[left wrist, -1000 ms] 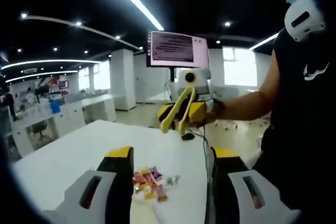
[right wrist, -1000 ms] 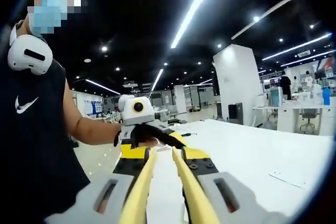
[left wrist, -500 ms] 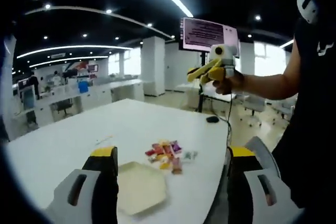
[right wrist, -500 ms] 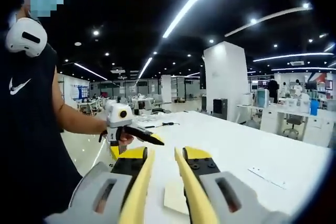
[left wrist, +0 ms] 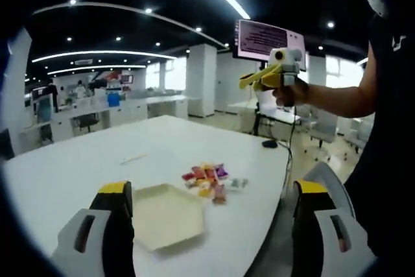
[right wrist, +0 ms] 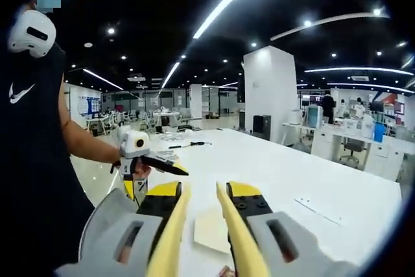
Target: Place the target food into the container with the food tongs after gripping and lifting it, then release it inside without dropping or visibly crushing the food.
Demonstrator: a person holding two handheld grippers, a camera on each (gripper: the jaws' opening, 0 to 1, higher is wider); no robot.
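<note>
A cream hexagonal tray lies on the white table, just beyond my left gripper, whose jaws stand wide open with nothing between them. A small heap of wrapped candies sits right behind the tray. My right gripper, held in a hand, hovers high at the far side of the table. In the right gripper view my right gripper is shut on yellow food tongs, whose arms are slightly apart and hold nothing. Under them lies the tray. To the left is the left gripper.
A person's dark-clothed body fills the right side. A monitor stands behind the table, with a black mouse near the far edge. A thin paper strip lies on the table. Office desks stand beyond.
My left gripper's jaws have spread wider. Both cameras have pulled back, so the tray has come into both views. The right gripper with the tongs has risen above the table.
</note>
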